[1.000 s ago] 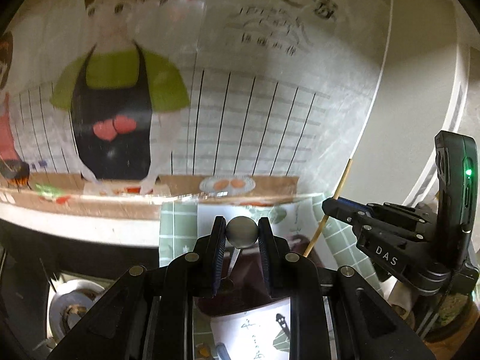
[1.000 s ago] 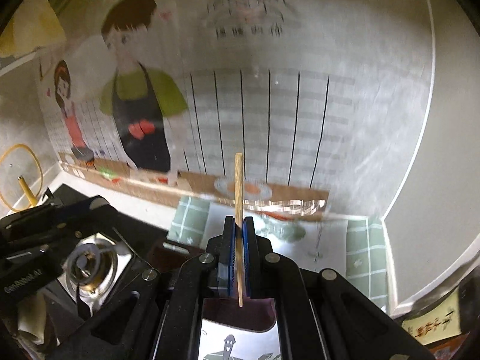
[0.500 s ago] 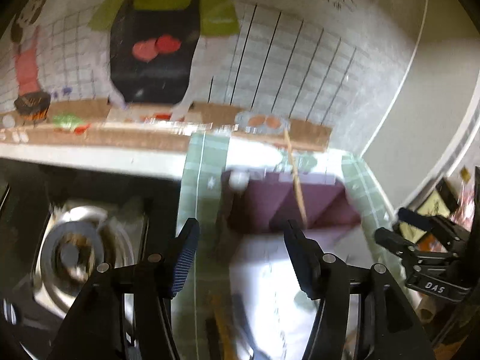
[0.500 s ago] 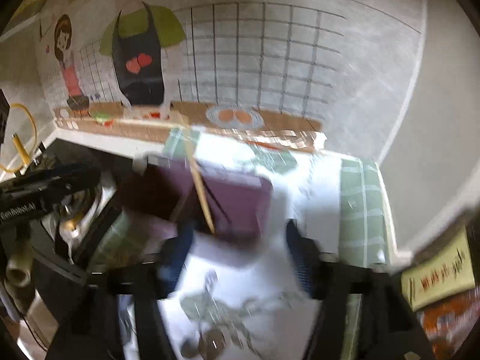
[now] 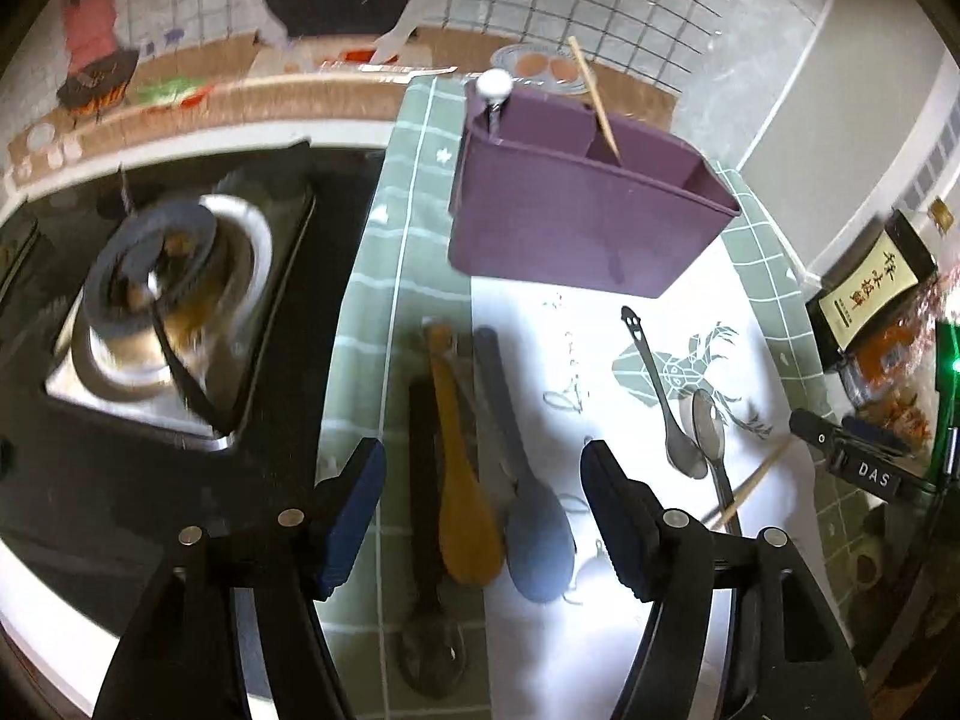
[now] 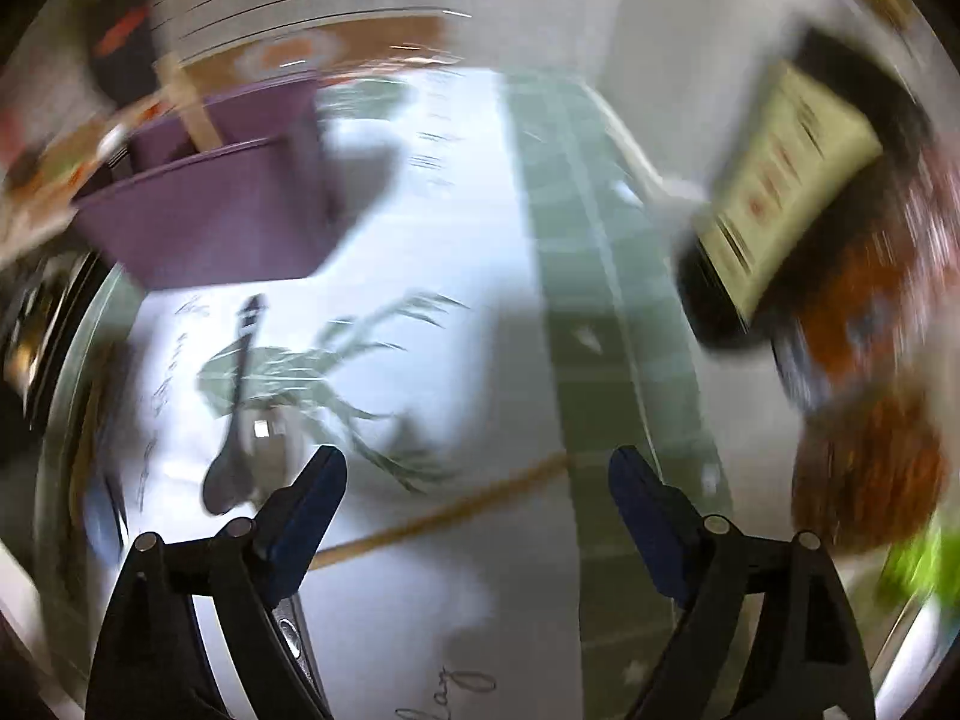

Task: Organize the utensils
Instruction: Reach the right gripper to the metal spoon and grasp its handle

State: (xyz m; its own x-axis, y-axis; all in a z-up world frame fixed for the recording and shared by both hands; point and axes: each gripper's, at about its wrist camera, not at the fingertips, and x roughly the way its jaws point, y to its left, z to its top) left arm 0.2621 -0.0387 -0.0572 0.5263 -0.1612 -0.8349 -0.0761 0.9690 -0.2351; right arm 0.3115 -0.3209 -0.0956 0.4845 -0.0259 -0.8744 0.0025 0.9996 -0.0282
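A purple utensil holder [image 5: 576, 204] stands at the back of the mat, with a ball-topped metal utensil [image 5: 493, 87] in its left compartment and a wooden chopstick [image 5: 594, 99] in the middle one. My left gripper [image 5: 480, 498] hangs above a wooden spoon [image 5: 462, 480], a grey spoon [image 5: 528, 510] and a black utensil [image 5: 423, 480]; its jaws are opening and empty. Two metal spoons [image 5: 678, 414] and a second chopstick [image 5: 756, 477] lie to the right. In the blurred right wrist view my right gripper [image 6: 474, 498] is opening, empty, above that chopstick [image 6: 444, 516] and the holder [image 6: 222, 216].
A gas stove burner [image 5: 162, 294] sits left of the green checked mat [image 5: 372, 312]. A dark box with a yellow label [image 5: 870, 288] and snack packets [image 5: 900, 384] crowd the right edge. The illustrated wall runs behind the holder.
Both grippers let go: the ball-topped utensil and the chopstick now stand in the holder. Both jaws went from shut to wide apart, and both hands dropped and tilted down toward the mat.
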